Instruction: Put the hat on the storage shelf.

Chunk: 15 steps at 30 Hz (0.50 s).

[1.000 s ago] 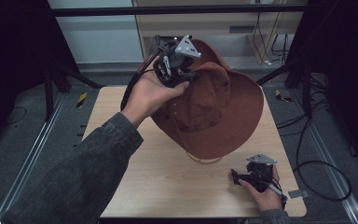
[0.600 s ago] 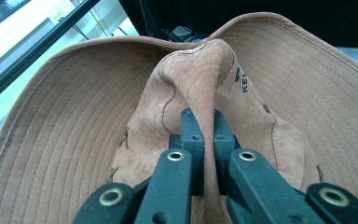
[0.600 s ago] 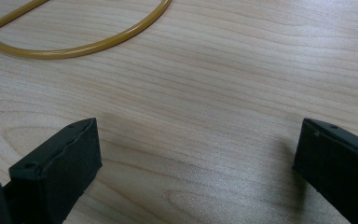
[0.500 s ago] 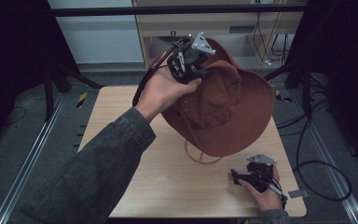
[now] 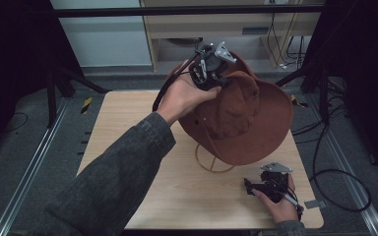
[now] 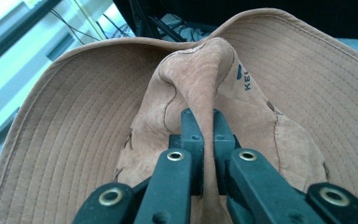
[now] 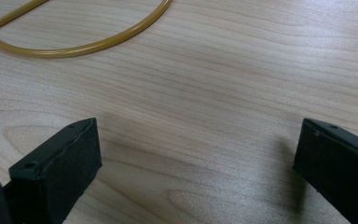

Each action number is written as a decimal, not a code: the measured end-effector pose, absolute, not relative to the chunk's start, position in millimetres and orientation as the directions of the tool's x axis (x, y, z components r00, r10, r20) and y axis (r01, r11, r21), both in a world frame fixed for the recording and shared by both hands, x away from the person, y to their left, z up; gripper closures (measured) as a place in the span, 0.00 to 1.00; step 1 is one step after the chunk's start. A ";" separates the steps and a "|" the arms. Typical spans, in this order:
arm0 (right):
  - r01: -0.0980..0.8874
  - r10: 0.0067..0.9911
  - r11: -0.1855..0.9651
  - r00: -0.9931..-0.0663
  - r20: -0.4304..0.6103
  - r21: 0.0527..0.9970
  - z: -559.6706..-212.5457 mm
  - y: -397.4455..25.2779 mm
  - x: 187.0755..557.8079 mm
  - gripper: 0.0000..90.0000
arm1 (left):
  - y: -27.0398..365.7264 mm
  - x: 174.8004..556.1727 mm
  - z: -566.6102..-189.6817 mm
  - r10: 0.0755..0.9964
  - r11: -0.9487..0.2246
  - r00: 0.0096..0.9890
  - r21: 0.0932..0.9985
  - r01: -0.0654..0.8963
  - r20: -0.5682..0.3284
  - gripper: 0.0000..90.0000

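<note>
A brown wide-brimmed hat (image 5: 248, 118) hangs tilted in the air above the far part of the wooden table (image 5: 128, 147). My left gripper (image 5: 212, 69) is shut on a fold of its crown (image 6: 205, 79), the jaws pinching the suede close together (image 6: 204, 126). A tan cord loop (image 5: 211, 162) from the hat trails on the tabletop under the brim; it also curves across the top of the right gripper view (image 7: 88, 42). My right gripper (image 5: 251, 188) rests low on the table near the front right corner, open with bare wood between its pads (image 7: 65, 158).
A shelf unit (image 5: 187, 29) stands beyond the table's far edge. Cables (image 5: 334, 172) lie on the floor to the right, and black stand legs (image 5: 64, 78) rise at the left. A small grey tag (image 5: 315, 203) sits at the front right corner.
My left gripper has carried the hat up and to the right, tilting it more upright. The right gripper has stayed in place.
</note>
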State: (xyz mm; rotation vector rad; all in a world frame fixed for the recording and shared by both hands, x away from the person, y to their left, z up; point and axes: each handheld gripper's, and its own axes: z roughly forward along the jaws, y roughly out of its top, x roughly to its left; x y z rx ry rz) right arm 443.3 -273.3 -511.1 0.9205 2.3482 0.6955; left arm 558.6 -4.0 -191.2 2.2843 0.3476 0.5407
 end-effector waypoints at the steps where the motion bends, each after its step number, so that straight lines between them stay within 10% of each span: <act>1: 0.454 0.719 0.638 -0.641 -0.270 0.622 -511.1 -273.4 443.3 0.01 | -5.1 558.9 -192.2 0.399 -0.686 0.874 0.723 0.085 0.276 0.98; 15: 0.456 0.722 0.637 -0.635 -0.274 0.621 -511.1 -273.4 443.3 0.01 | -9.3 566.9 -204.0 0.410 -0.692 0.874 0.713 0.112 0.260 0.98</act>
